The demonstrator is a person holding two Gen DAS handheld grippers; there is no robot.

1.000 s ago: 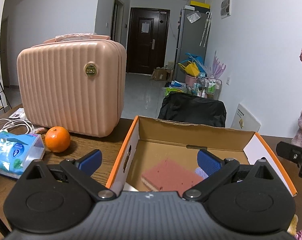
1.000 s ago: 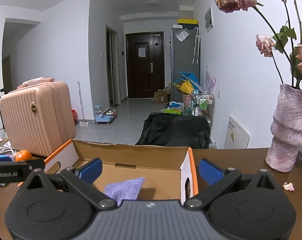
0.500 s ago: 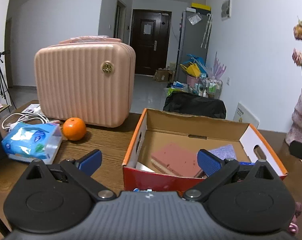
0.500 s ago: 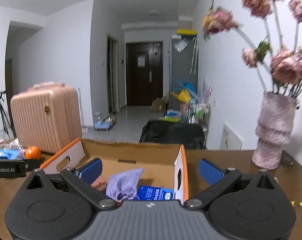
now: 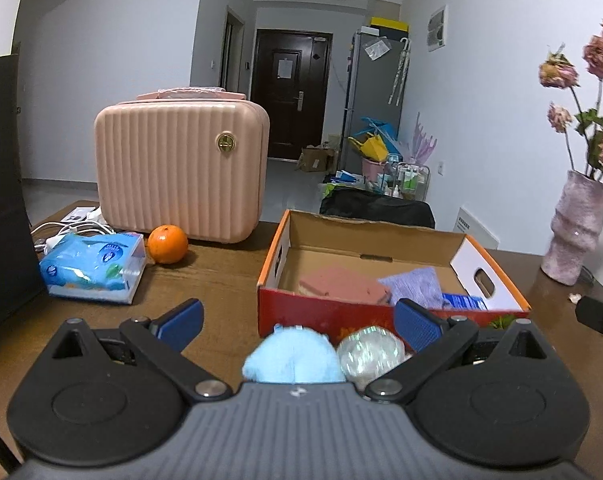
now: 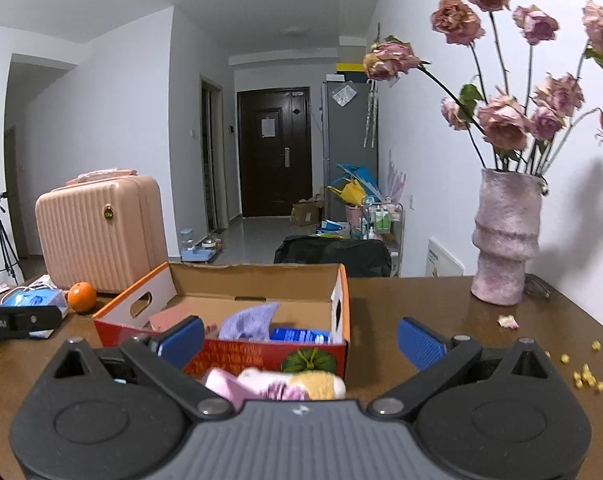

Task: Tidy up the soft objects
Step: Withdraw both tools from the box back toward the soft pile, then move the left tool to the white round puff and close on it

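An open cardboard box (image 5: 467, 258) with a red front (image 6: 237, 356) stands on the wooden table. Inside lie a pink sponge (image 5: 343, 286), a purple cloth (image 5: 415, 286) and a blue packet (image 5: 463, 302). My left gripper (image 5: 297, 320) is open and empty, in front of the box. Below it lie a light blue plush (image 5: 289, 358) and a shiny clear ball (image 5: 369, 354). My right gripper (image 6: 299, 338) is open and empty, in front of the box's right corner. Below it lies a pink and yellow plush (image 6: 273, 386).
A pink suitcase (image 5: 181, 170), an orange (image 5: 167, 244), a blue tissue pack (image 5: 93, 268) and white cables (image 5: 67, 230) stand left of the box. A pink vase with dried roses (image 6: 505, 244) stands at the right. Petals and crumbs (image 6: 581, 372) lie near it.
Both grippers have pulled back and up from inside the box to in front of it. The plush toys and the ball on the table have come into view.
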